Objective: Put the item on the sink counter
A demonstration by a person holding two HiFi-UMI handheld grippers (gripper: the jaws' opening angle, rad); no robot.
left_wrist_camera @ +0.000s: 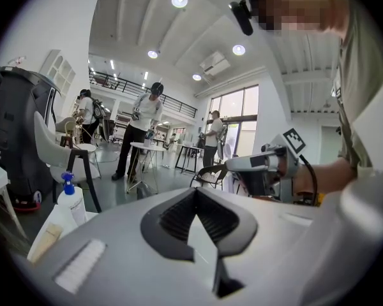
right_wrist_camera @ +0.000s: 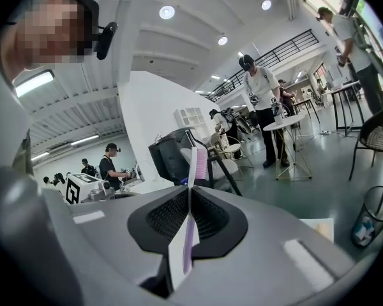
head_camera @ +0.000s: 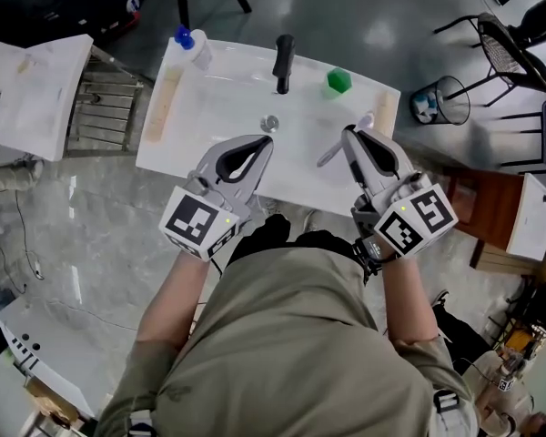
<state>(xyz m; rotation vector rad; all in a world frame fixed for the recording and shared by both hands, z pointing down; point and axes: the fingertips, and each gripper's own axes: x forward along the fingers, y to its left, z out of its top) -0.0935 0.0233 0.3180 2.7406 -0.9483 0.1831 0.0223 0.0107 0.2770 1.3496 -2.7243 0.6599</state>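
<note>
A toothbrush with a purple handle and pink bristles stands upright between the jaws of my right gripper, which is shut on it. From the head view, the right gripper hangs over the right part of the white sink, and the toothbrush sticks out on both sides of its tip. My left gripper hovers over the basin's front middle. Its jaws are shut with nothing between them.
A black faucet, a green item and a blue-capped spray bottle stand along the sink's far rim. A wooden brush lies on the left counter strip. A wire bin and a chair stand at right, a metal rack at left.
</note>
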